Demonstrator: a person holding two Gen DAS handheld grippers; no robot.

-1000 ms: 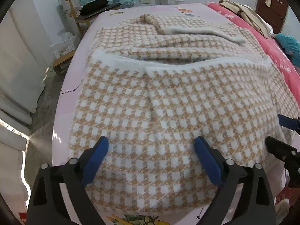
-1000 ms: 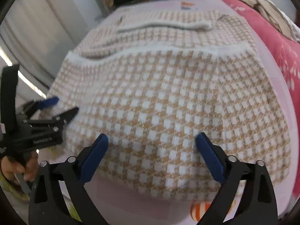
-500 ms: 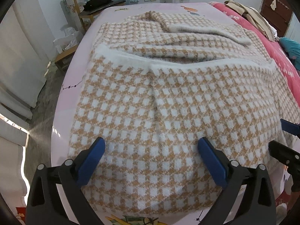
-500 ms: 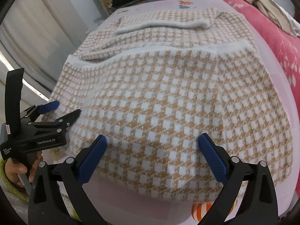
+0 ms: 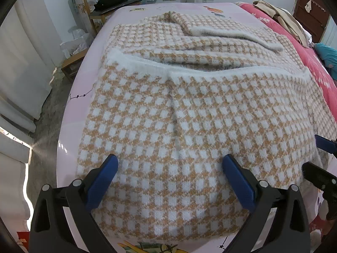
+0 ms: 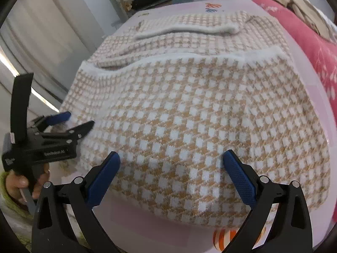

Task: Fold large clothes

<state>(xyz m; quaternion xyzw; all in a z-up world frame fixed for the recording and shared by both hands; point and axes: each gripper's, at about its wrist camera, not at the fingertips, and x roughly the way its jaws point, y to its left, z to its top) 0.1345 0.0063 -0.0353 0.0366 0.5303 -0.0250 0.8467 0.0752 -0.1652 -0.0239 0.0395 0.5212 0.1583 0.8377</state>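
A tan-and-white checked sweater (image 5: 189,116) lies flat on a pink bed sheet (image 5: 82,107). Its lower part is folded up over the body, with a white fuzzy hem (image 5: 210,71) running across the middle. A sleeve with a white cuff (image 5: 231,35) lies across the far part. My left gripper (image 5: 170,162) hovers open over the near left of the sweater, holding nothing. In the right wrist view my right gripper (image 6: 171,157) is open over the near edge of the sweater (image 6: 200,109). The left gripper (image 6: 79,119) shows there at the sweater's left edge, held by a hand (image 6: 16,181).
A red flowered blanket (image 5: 316,67) with a pile of beige clothes (image 5: 280,19) lies along the right. A wooden chair (image 5: 101,4) with dark items stands beyond the bed's far left corner. Grey floor (image 5: 48,116) runs along the left side.
Both views have shifted slightly, showing a bit more of the far bed. Both grippers stay open. The sweater has not moved.
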